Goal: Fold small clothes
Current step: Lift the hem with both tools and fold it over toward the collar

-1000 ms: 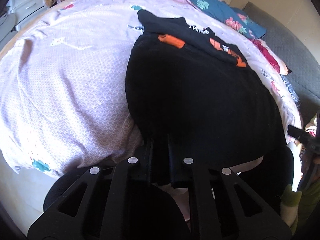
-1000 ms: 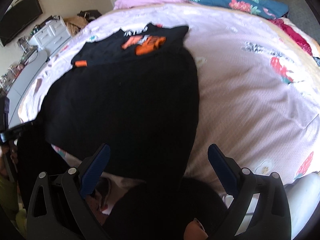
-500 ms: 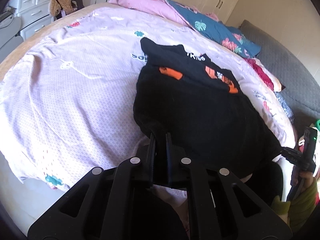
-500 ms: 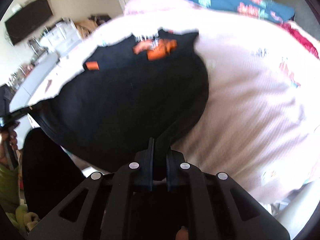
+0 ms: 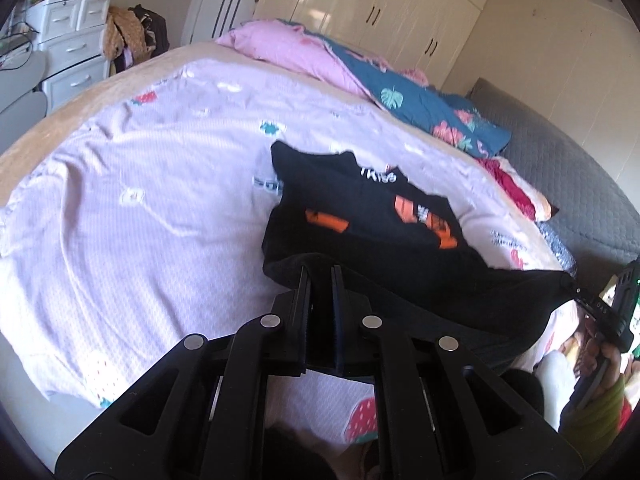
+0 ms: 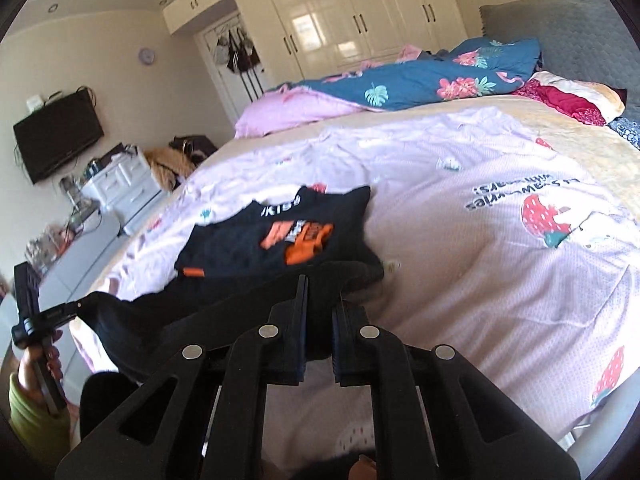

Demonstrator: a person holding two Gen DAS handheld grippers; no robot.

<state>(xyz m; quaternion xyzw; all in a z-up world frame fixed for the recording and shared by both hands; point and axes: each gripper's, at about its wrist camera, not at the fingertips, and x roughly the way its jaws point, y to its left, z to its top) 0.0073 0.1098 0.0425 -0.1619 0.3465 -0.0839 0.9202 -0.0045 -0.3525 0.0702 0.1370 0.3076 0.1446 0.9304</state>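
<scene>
On the bed (image 5: 132, 216), we hold a black shirt (image 5: 360, 200) by its near hem, one corner in each gripper.

Against the pictures from a second ago, the largest change is the room: we now see wardrobes (image 6: 360, 12) and a blue quilt (image 6: 420, 76) where bedsheet filled the view. The shirt, then spread broad before us, now shows as a shorter shape, its near hem lifted and stretched taut between us. Its long axis runs away from us, neckline and orange print (image 6: 298, 240) at the far end. The right gripper (image 6: 319, 312), whose fingers then stood wide apart, is now clamped on the hem; the left gripper (image 5: 320, 300) pinches its corner as before.
</scene>
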